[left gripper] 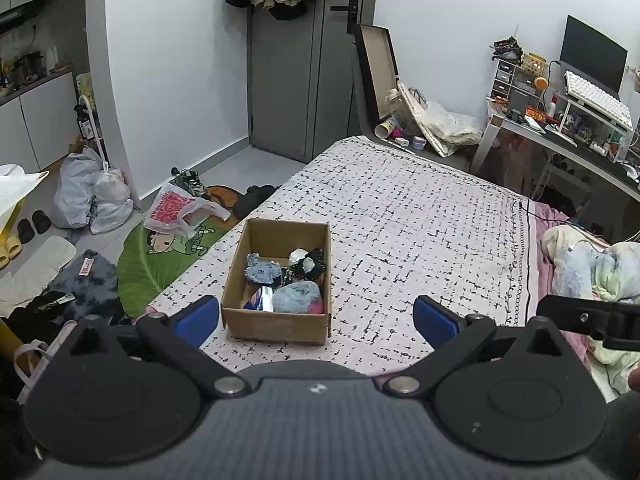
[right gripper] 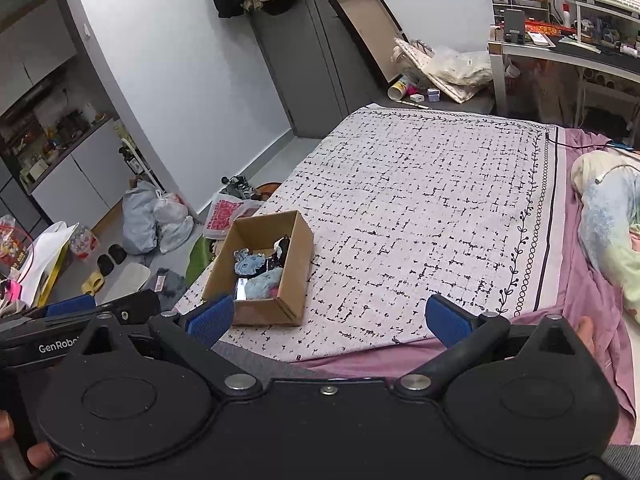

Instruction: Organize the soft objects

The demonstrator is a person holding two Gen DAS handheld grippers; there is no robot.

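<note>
**A:** Your left gripper (left gripper: 316,316) is spread wide and empty, and so is your right gripper (right gripper: 328,318). Neither holds anything.

**B:** Where do the soft things lie?

**A:** In the cardboard box (left gripper: 276,326) on the patterned bedspread (left gripper: 420,216), near the bed's left edge. A fluffy blue-grey plush (left gripper: 298,297) sits at the near end, a small blue-grey stuffed toy (left gripper: 261,269) behind it, and a black-and-white bundle (left gripper: 308,264) at the far right corner.

**B:** Which hand is nearer?

**A:** Your left, I judge. The box lies straight ahead of it, between the fingers' line of sight, its long axis running away from you. From your right gripper the box sits off to the left, just past the left fingertip.

**B:** Anything unclear?

**A:** A flat blue-and-white item (left gripper: 259,299) beside the plush is half hidden; you cannot tell what it is. The box's near wall hides whatever lies lowest.
</note>
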